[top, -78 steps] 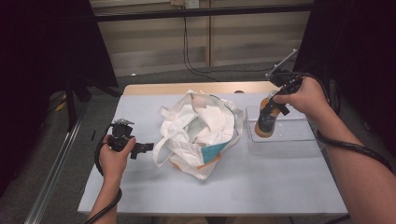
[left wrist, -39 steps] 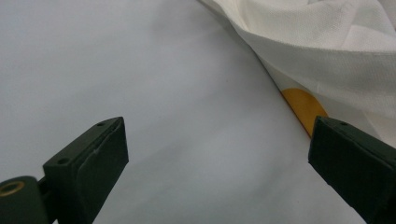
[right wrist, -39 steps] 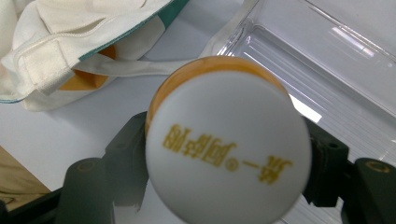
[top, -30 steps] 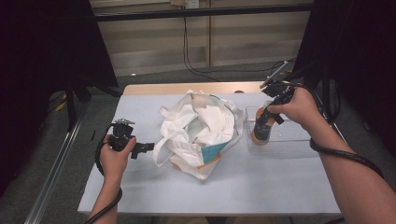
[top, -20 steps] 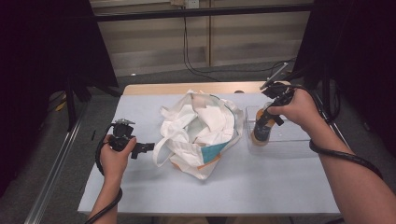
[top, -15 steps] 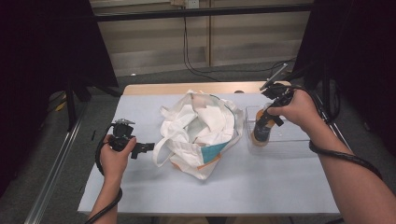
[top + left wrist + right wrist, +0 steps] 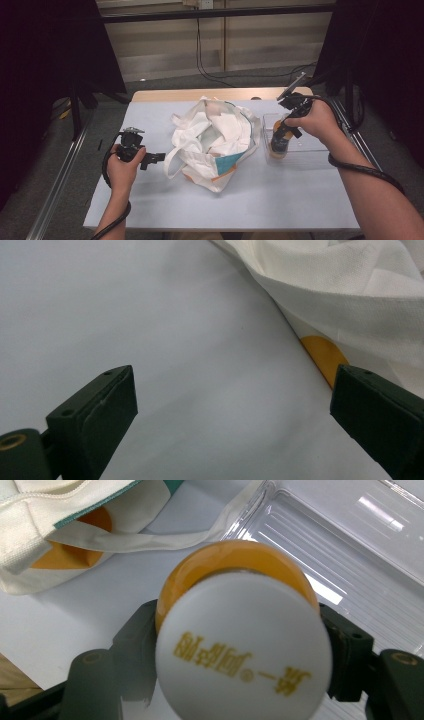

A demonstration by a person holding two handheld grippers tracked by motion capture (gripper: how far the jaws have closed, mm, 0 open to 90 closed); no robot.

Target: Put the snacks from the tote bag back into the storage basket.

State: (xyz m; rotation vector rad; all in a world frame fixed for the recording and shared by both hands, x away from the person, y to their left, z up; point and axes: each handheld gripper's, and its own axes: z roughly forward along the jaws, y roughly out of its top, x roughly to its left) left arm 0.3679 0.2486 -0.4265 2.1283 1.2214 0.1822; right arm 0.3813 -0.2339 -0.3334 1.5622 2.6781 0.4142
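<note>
An orange bottle (image 7: 278, 145) with a white cap (image 7: 244, 652) stands upright at the left end of a clear plastic tray (image 7: 310, 150). My right gripper (image 7: 281, 133) is shut on it from above, with a black jaw on either side of its neck in the right gripper view. Whether its base touches the tray floor I cannot tell. A crumpled white cloth bag (image 7: 210, 140) with teal and orange patches lies in the middle of the table. My left gripper (image 7: 158, 159) is just left of the bag, low over the table, open with nothing between its jaws (image 7: 232, 390).
The grey tabletop (image 7: 260, 200) has free room in front of the bag and the tray. A bag strap (image 7: 150, 541) lies against the tray's corner (image 7: 260, 510). Dark screens stand on both sides, and cables run behind the table's far edge.
My right gripper has brought the bottle down and slightly left, into the tray's left end. The left gripper and the bag have stayed in place.
</note>
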